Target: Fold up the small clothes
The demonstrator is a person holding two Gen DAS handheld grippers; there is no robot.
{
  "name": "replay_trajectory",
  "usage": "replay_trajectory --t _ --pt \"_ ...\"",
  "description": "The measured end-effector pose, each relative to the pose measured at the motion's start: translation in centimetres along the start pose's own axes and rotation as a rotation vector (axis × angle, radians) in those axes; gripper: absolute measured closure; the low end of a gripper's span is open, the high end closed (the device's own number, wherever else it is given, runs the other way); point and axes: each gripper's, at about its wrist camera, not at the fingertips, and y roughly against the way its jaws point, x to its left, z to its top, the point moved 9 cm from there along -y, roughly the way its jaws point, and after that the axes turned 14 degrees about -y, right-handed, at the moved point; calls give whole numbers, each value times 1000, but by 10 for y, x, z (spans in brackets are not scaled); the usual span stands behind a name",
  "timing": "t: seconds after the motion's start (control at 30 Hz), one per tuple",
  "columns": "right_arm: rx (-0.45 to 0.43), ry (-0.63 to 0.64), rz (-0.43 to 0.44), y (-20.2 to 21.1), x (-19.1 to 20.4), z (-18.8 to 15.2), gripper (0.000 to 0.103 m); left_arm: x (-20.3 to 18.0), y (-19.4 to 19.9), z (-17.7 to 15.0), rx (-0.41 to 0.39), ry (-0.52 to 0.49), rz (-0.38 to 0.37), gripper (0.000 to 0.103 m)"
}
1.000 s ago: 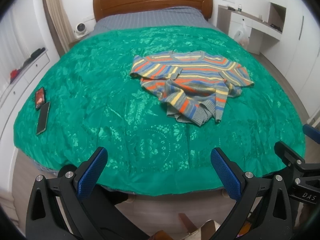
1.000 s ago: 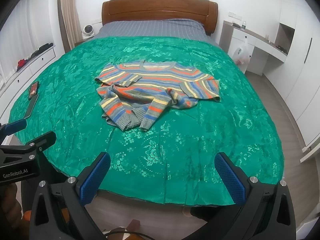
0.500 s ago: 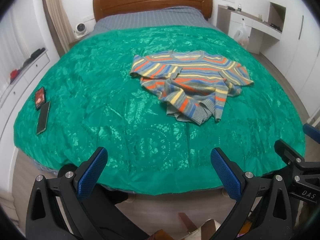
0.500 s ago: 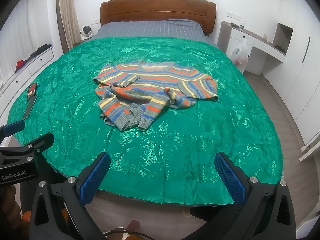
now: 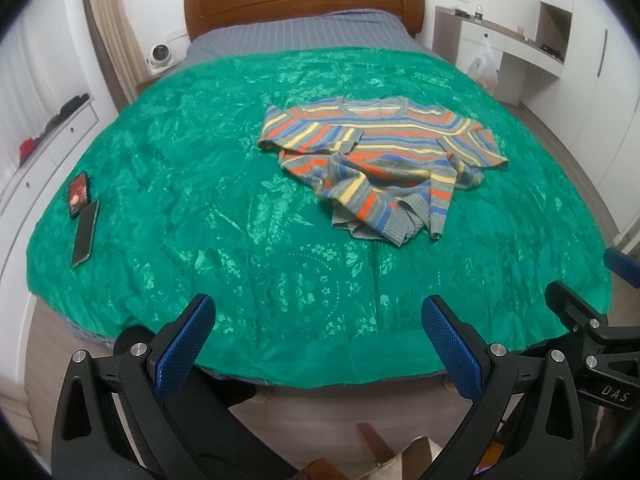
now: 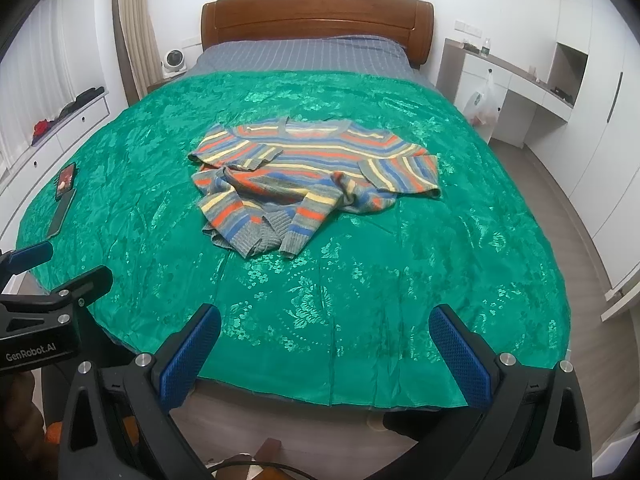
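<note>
A small striped sweater (image 5: 380, 160) (image 6: 312, 176) in grey, blue, orange and yellow lies crumpled on the green bedspread (image 5: 248, 208) (image 6: 360, 272), its lower half bunched up toward me. My left gripper (image 5: 316, 324) hovers open over the foot of the bed, well short of the sweater, nothing between its blue pads. My right gripper (image 6: 324, 332) is also open and empty, likewise at the bed's near edge. Each view catches the other gripper at its side edge.
Two phones (image 5: 82, 216) (image 6: 62, 196) lie on the bedspread's left edge. A wooden headboard (image 6: 316, 16) stands at the far end. A white desk with a hanging plastic bag (image 6: 484, 104) is at the right, low drawers (image 6: 60, 128) at the left.
Both grippers have crept slightly closer to the bed; the sweater sits a little lower and larger in view. Neither gripper has changed its opening.
</note>
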Motion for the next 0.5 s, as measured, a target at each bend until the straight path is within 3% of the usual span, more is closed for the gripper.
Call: replay_trajectory --t 0.5 --pt "3 1 5 -1 1 -2 0 -3 0 1 -3 -4 0 0"
